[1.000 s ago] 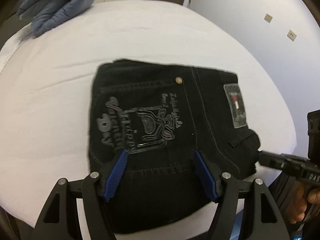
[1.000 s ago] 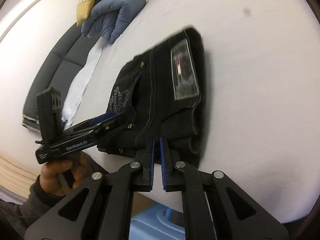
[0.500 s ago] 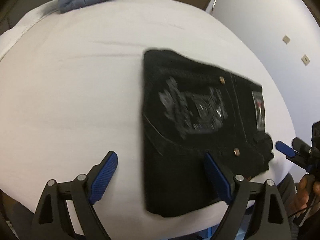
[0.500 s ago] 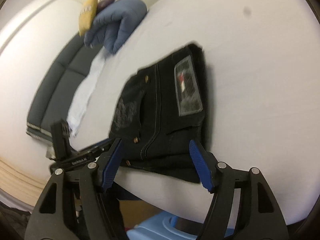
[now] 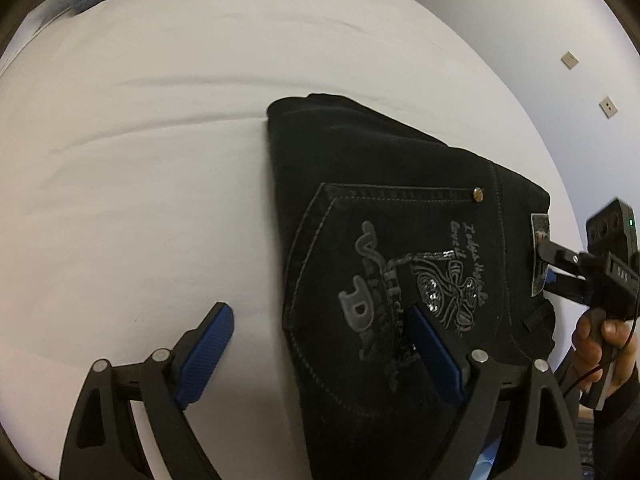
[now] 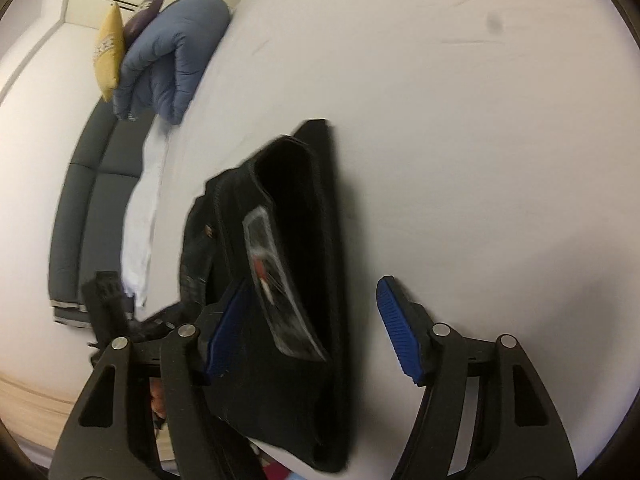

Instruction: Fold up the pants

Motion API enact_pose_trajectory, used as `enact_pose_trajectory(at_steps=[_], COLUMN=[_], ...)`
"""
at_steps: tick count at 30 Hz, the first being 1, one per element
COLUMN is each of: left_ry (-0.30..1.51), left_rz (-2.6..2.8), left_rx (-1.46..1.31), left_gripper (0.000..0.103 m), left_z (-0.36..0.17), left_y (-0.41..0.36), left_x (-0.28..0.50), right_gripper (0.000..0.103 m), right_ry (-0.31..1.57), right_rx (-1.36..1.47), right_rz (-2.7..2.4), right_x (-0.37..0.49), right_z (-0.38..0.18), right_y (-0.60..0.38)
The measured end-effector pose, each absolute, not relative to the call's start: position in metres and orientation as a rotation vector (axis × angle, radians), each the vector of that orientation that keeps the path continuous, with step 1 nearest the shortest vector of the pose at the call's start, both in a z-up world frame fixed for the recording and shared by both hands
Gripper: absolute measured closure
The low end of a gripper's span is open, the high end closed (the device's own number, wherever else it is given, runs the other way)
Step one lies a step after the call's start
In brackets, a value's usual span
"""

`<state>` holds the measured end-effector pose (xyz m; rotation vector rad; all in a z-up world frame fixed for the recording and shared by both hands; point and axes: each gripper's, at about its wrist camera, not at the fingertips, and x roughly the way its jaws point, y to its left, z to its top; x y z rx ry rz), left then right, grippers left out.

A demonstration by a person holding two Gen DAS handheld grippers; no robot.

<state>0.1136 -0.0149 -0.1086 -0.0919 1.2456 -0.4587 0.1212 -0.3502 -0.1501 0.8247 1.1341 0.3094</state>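
The black pants [image 5: 400, 248] lie folded into a compact stack on the white bed [image 5: 140, 160], back pocket with grey print facing up. My left gripper [image 5: 320, 348] is open and straddles the stack's near left edge, one pad over the sheet and one over the pocket. My right gripper [image 6: 312, 328] is open around the waistband side of the pants [image 6: 296, 208], near the grey label [image 6: 276, 280]. It also shows in the left wrist view [image 5: 560, 268] at the stack's right edge, by the label.
A blue padded jacket [image 6: 172, 60] and yellow and purple cushions [image 6: 110, 48] lie at the far end of the bed. A grey sofa [image 6: 88, 208] stands beside it. The bed's near edge runs just under both grippers. White wall [image 5: 540, 40] lies to the right.
Both grippers moved closer to the pants. The right gripper, shut a second ago, has opened wide around the waistband edge. The left gripper opened wider and shifted left.
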Motion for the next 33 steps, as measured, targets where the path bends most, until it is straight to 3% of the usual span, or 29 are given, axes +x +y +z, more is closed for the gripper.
enact_pose_trajectory(at_steps=[2,4,6,10,18,26,33], left_ry=[1.244,1.245,1.264,1.275,1.222,1.163,1.073], left_rz=[-0.467,-0.484,-0.514,-0.502,-0.484,-0.482,-0.526], left_rx=[-0.089,-0.096,-0.119,-0.090,-0.077,-0.052,-0.057], left_gripper=[0.013,0.024,0.042,0.048,0.076,0.082,0.082], left_z=[-0.107,-0.110,-0.110,-0.108,-0.081,-0.042,0.004], left_y=[-0.017,-0.021,-0.025,-0.033,-0.041,-0.057,-0.079], left_x=[0.116,0.128,0.132,0.135,0.120,0.122,0.153], right_gripper=[0.044,0.056,0.069,0.074,0.085,0.087,0.087], right_ry=[1.135,1.145,1.152,1.145,1.070,0.969,0.900], right_rx=[0.824,0.844,0.863,0.779,0.478,0.309,0.356], right_rz=[0.325,0.310,0.305,0.283,0.207,0.227,0.264], right_x=[0.128,0.134,0.135,0.136,0.122,0.107,0.129], right_z=[-0.153,-0.159,-0.163,-0.156,-0.115,-0.062,-0.014], right_y=[-0.344,-0.342,-0.342,-0.326,-0.298,-0.285,-0.331])
